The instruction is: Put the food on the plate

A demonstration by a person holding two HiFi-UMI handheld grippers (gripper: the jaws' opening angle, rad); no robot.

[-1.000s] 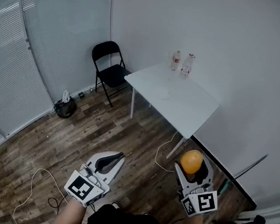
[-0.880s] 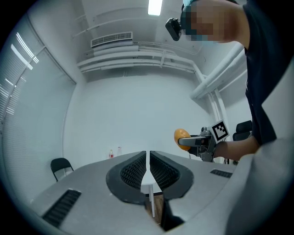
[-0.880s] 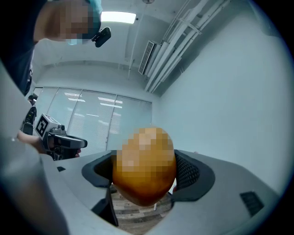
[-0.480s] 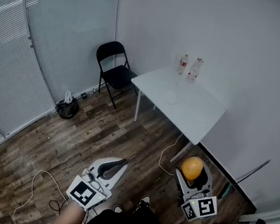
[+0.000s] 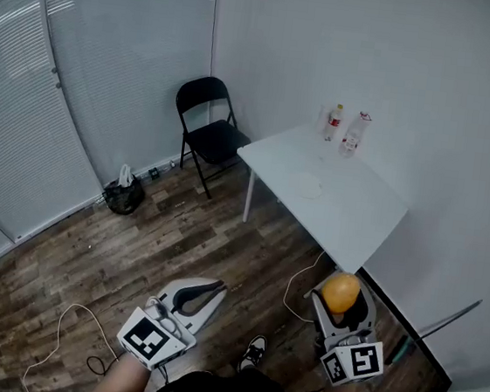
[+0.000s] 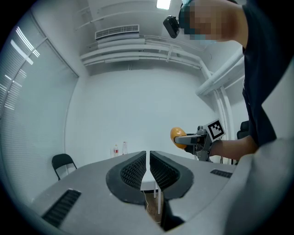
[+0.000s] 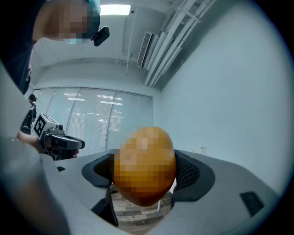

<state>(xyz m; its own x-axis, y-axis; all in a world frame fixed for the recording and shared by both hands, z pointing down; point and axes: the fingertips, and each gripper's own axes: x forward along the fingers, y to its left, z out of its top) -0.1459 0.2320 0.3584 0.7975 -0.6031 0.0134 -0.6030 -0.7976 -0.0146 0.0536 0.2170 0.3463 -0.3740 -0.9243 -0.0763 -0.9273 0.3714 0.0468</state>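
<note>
Head view: the left tongs (image 5: 204,292) are low over the wooden floor (image 5: 179,236), pressed together, with nothing in them. The right tongs (image 5: 339,302) pinch one orange (image 5: 340,291), held in the air near the close corner of the white counter (image 5: 348,216) and apart from it. On the counter lies one pale plate (image 5: 306,186) with nothing on it, and at the far edge by the wall stand two bottles (image 5: 334,121), side by side. One black folding chair (image 5: 209,130) stands in the corner just beside the counter's left end. A dark bag (image 5: 124,196) sits on the floor below the blinds (image 5: 26,113). Two white cables (image 5: 301,281) trail over the boards, and one shoe (image 5: 252,351) shows between the two tongs.

Left gripper view: the ribbed jaws meet along their length, with no gap between them. Beyond them, to the right, the orange (image 6: 178,137) sits in the other tongs. The two bottles (image 6: 124,148) and the chair (image 6: 61,162) show small against the white wall, and a vent (image 6: 117,32) sits up by the ceiling.

Right gripper view: the orange (image 7: 144,165) fills the space between the jaws, both pads against it. The left tongs (image 7: 62,142) show at the left before the blinds.
</note>
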